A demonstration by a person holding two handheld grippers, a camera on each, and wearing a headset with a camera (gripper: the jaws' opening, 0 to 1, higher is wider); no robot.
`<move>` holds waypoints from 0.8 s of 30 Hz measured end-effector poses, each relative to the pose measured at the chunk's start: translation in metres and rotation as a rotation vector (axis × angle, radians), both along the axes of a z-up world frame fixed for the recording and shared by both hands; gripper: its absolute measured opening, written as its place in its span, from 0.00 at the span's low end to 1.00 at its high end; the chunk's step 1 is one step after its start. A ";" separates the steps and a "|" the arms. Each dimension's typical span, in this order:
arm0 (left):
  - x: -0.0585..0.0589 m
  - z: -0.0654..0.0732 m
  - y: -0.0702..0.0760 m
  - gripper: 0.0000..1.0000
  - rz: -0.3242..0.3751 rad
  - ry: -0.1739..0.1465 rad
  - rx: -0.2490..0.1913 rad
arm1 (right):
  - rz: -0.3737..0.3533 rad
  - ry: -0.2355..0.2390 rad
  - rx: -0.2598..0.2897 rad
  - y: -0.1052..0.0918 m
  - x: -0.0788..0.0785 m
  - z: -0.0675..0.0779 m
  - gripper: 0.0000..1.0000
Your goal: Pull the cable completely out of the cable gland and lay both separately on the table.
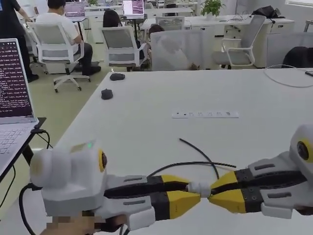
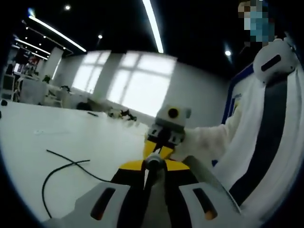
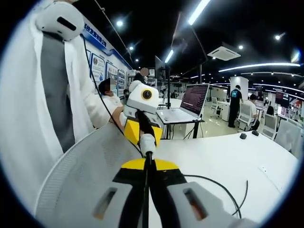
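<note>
cable gland: small white fitting (image 1: 199,188) held up off the table (image 1: 146,127), right between the two sets of yellow jaw tips. Looks like rigid plastic, weighs next to nothing, probably a bit slick. I'd hold it across the body, and that's where it's pinched now.

cable: thin black cable (image 1: 195,163). One end goes into the gland, and the rest droops behind the jaws and loops on the table. It's soft and floppy. Best grabbed close to the gland so it pulls straight instead of bending. My guess is the seal inside will drag on it.

left gripper: the left gripper (image 1: 193,190) has its jaws clamped on the cable gland. In the left gripper view the fitting (image 2: 154,161) sits right at the tips.

right gripper: the right gripper (image 1: 215,190) has its jaws squeezed almost together on the cable, just past the gland's end. In the right gripper view a black line runs up the slot between the jaws to the white fitting (image 3: 147,142).

spacing: the two grippers are nearly nose to nose, with only the gland between them.

progress: looks to me like the cable is still seated in the gland, and neither part is laid down yet.
</note>
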State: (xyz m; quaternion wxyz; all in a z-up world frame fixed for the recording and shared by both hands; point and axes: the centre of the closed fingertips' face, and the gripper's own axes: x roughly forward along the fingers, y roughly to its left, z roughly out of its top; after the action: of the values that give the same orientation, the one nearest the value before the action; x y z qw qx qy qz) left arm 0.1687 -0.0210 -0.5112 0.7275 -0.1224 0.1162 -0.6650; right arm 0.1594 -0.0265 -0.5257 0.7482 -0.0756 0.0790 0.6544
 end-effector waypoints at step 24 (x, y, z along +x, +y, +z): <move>0.001 -0.002 -0.003 0.16 0.001 -0.044 0.007 | 0.037 0.027 0.039 0.015 -0.001 0.007 0.03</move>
State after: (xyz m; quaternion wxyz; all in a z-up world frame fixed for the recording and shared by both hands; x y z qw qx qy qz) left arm 0.1694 -0.0238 -0.5137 0.7307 -0.1054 0.1025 -0.6666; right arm 0.1581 -0.0110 -0.5185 0.7361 -0.0534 0.0751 0.6705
